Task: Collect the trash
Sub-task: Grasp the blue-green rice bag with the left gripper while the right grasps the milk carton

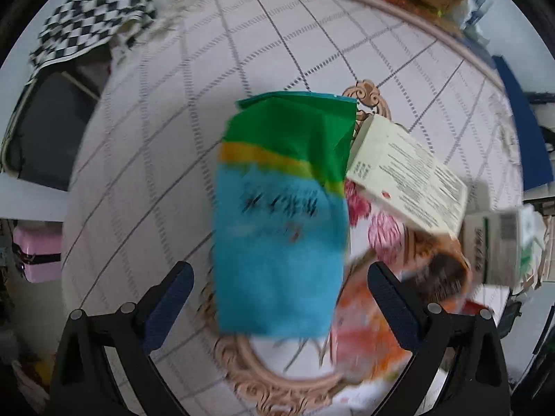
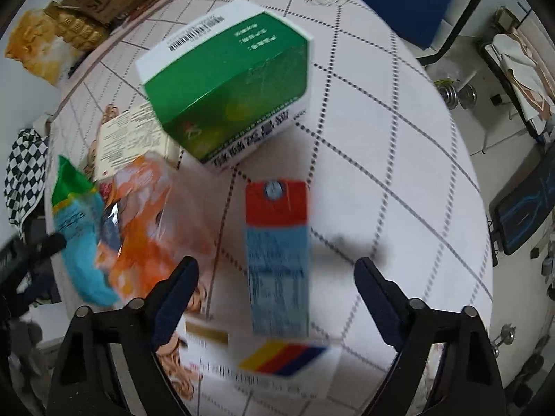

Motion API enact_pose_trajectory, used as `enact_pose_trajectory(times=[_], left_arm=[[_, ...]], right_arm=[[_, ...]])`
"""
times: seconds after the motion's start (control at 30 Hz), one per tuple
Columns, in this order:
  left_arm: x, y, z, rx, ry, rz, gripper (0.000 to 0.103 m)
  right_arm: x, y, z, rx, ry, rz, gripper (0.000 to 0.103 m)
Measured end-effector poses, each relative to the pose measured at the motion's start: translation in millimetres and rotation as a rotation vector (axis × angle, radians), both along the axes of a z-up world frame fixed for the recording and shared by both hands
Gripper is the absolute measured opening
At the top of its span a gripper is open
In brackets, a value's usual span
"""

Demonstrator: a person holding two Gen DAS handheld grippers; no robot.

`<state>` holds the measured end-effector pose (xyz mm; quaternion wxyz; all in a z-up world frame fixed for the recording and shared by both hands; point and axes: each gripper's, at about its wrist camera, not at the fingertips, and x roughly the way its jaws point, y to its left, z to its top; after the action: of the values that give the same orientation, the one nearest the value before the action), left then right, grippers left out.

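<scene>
Your left gripper (image 1: 277, 277) hangs with jaws wide apart over the blue-green packet (image 1: 281, 215) beside the cream box (image 1: 406, 176), so centre on the packet (the right gripper (image 2: 275, 277) gapes likewise over the red-and-blue carton (image 2: 277, 256)) before closing.

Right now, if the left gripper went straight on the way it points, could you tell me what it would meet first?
Most likely the blue-and-green packet, which lies directly ahead of the open left gripper, in line with the gap between its fingers. Blur hides how far off it is.
</scene>
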<state>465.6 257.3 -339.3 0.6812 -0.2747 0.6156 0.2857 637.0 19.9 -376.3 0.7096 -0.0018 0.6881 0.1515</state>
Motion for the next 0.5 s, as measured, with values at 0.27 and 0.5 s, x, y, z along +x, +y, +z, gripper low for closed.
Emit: enact_pose_trajectory(times=[0.27,0.5], left_arm=[[12,6,-50,-0.004,0.100,-0.047,0.101],[-18,-10,-33,0.050,0.040,-0.090,0.085]], right_arm=[[14,18,-22,-0.045,0.005,0.000,0.059],[14,28,-23,-0.071,-0.029,0.055,0.036]])
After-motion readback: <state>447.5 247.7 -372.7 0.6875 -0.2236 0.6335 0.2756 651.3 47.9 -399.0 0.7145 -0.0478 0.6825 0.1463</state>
